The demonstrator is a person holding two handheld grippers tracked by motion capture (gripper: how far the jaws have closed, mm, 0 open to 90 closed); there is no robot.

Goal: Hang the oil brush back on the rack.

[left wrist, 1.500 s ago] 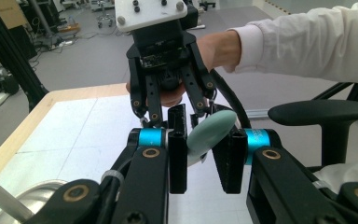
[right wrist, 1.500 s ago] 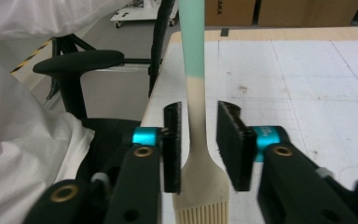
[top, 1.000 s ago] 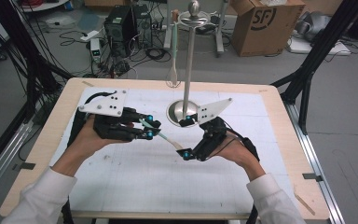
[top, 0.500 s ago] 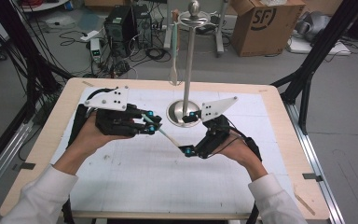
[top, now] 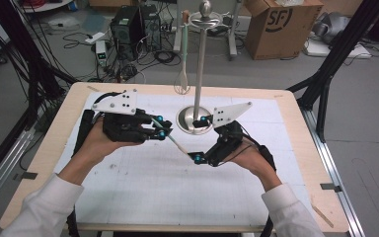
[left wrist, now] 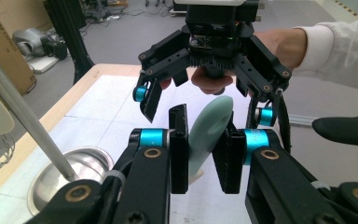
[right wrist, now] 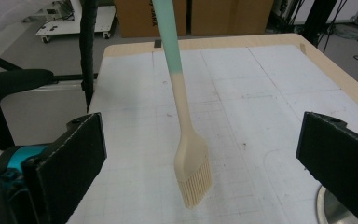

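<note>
Silicone basting brush (right wrist: 193, 172), mint-and-cream, flat handle clenched in left gripper (left wrist: 204, 158); right gripper (right wrist: 200, 163) released.

Left tongs (top: 160, 129): black frame of linked bars, blue rollers at the joints near the tips, flat black pads with a ribbed face. Brass-coloured rivets and dark cross-head screws on the bars. Pale grey three-cornered plate on top, dotted with small holes. Thick black cable runs back from the body.

Right tongs (top: 197, 140): same black frame, blue rollers, same pale plate, black cable looping behind. A finned black block sits at its centre in the left gripper view.

Both arms wear long white sleeves (top: 44, 210).
</note>
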